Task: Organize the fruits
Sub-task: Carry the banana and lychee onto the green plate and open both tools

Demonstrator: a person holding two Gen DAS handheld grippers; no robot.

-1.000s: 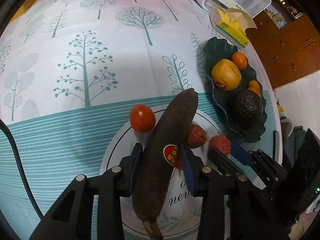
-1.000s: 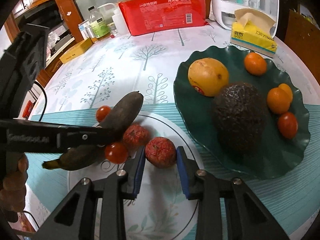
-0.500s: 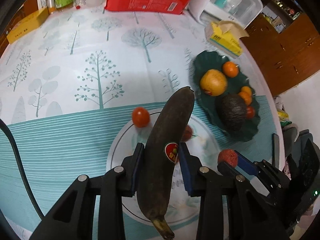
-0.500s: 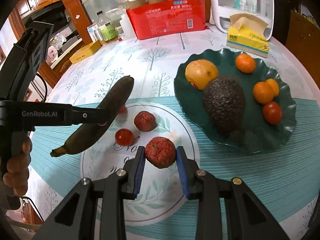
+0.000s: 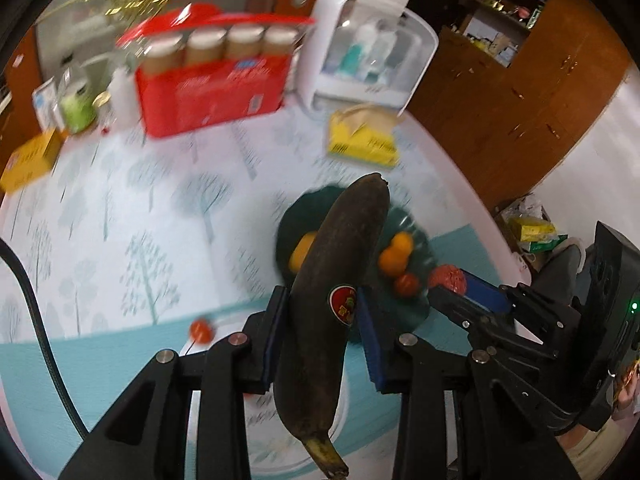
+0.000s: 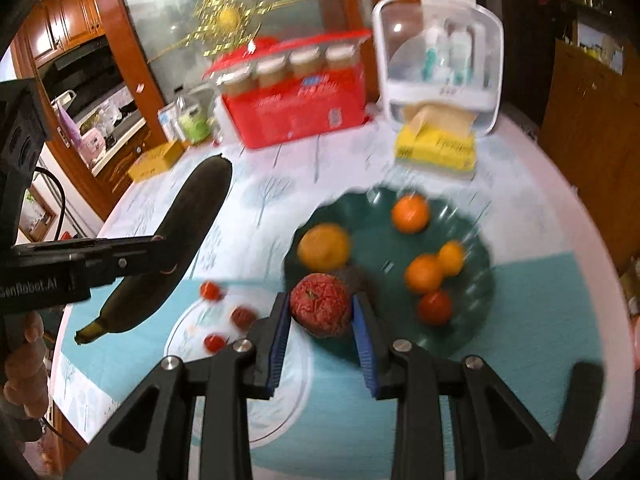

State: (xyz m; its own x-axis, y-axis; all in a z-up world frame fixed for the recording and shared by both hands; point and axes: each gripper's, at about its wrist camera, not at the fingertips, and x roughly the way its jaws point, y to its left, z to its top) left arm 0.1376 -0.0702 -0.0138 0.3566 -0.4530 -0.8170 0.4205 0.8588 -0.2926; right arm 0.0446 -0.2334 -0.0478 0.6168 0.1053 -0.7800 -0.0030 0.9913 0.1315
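Left gripper (image 5: 322, 332) I've got clamped on the blackened banana (image 5: 332, 292), right gripper (image 6: 320, 330) pinching a wrinkled red fruit (image 6: 321, 309), both aloft over the green plate (image 6: 476, 308) of oranges (blurred), tomatoes (image 6: 211, 290) on the cloth below.
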